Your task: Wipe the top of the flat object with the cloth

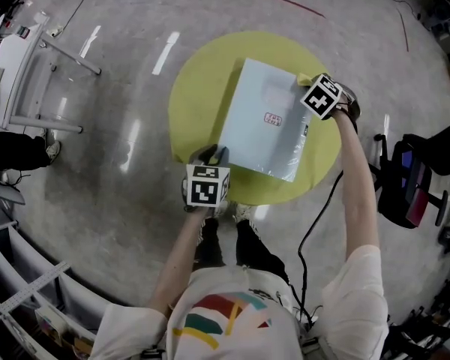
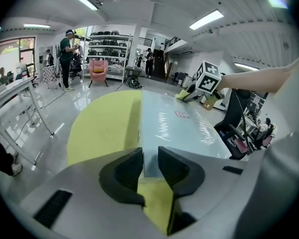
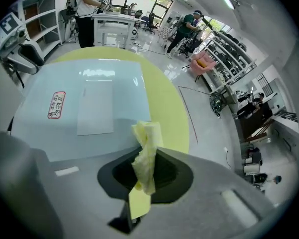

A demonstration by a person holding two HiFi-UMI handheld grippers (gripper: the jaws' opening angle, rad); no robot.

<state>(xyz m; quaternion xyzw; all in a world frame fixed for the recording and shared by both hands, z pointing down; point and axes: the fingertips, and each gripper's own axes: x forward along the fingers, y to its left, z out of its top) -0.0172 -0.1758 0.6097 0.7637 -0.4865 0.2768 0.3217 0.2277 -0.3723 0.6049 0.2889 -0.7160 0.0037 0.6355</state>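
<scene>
- Right gripper view shows your right hand-held gripper (image 3: 145, 171) clamped tight on the yellow cloth (image 3: 145, 148). A bunched tuft sticks out past the tips.
- The flat object (image 1: 262, 118), a pale blue panel, lies on the round yellow worktop (image 1: 195, 88). Its long axis runs from the far side towards you, skewed a little.
- The cloth sits at the panel's far right corner. From there nearly the whole top stretches towards your body and to your left, so I judge the wipe has to pull back along the long axis.
- No view tells whether the cloth already touches the surface, so press down before you draw it across.
- Your left hand-held gripper (image 2: 148, 166) is at the opposite end. Its jaws are closed on the panel's near edge and pin it to the worktop.
- The right hand is the one nearer the unwiped surface, and the left serves only as an anchor.
- Nothing loose lies on the top. A red label (image 3: 56, 104) and a paler rectangular patch (image 3: 94, 108) sit flush in the middle and should not snag the cloth.
- The only thing in the stroke's path is the left hand-held gripper at the near edge, so stop the stroke short of it or pass beside it.
- A black chair (image 1: 405, 186) stands on the floor to your right, well apart from the worktop.
</scene>
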